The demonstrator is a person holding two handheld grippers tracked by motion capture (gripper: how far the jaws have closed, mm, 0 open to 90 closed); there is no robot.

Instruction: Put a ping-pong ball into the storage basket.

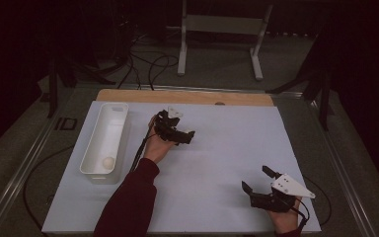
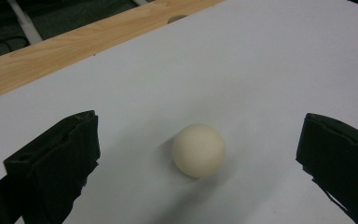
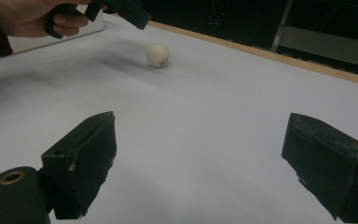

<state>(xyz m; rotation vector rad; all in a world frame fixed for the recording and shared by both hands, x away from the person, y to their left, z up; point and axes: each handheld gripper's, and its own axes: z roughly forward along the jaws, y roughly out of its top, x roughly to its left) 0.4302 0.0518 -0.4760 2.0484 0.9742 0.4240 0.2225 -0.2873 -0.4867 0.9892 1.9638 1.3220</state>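
A cream ball (image 2: 199, 150) rests on the white sheet (image 1: 227, 148), and from the right gripper view the ball (image 3: 158, 54) lies far ahead. My left gripper (image 1: 188, 135) hovers over mid-table, open, with a jaw on either side of the ball and not touching it; that left gripper (image 3: 126, 9) and its hand appear at the top left of the right gripper view. My right gripper (image 1: 255, 178) sits near the sheet's front right corner, open, with bare sheet between its jaws. A second cream ball (image 1: 107, 162) lies inside the white bin (image 1: 94, 133).
The long white bin stands along the sheet's left side. A wooden table edge (image 1: 187, 96) runs behind the sheet. Beyond it on the floor are a white metal stand (image 1: 222, 24) and loose cables (image 1: 148, 61).
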